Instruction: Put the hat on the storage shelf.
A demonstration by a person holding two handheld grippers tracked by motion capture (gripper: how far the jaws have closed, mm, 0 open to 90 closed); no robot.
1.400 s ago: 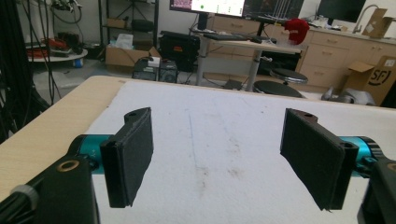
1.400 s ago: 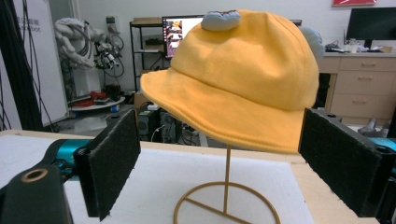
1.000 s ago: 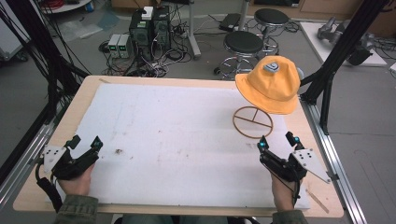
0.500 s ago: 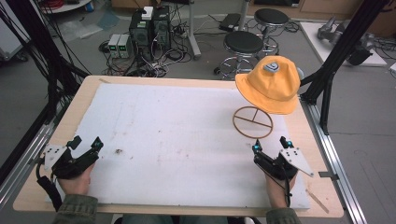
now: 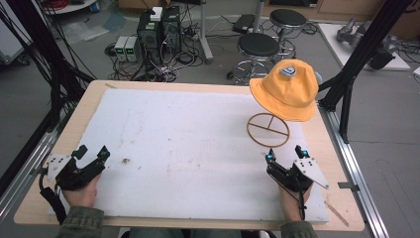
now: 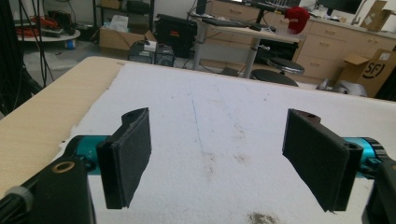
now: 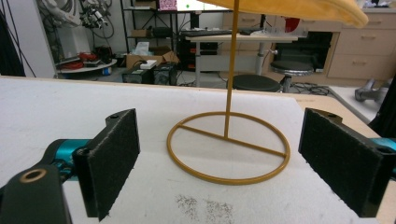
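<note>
A yellow bucket hat (image 5: 286,90) sits on top of a thin golden stand (image 5: 268,130) with a ring base at the right of the white mat (image 5: 188,144). In the right gripper view the ring base (image 7: 229,150) lies just ahead between the jaws, the hat's brim (image 7: 299,9) overhead. My right gripper (image 5: 286,153) is open, resting on the mat just in front of the stand. At the mat's front left my left gripper (image 5: 92,152) is open with nothing between its pads (image 6: 126,156).
The wooden table (image 5: 79,111) has metal rails (image 5: 356,163) along both sides. Small dark specks (image 5: 125,160) mark the mat near the left gripper. Stools (image 5: 257,47) and computer cases (image 5: 158,25) stand on the floor beyond the far edge.
My right gripper has shifted left and slightly forward, now facing the stand's ring base. The left gripper has stayed put.
</note>
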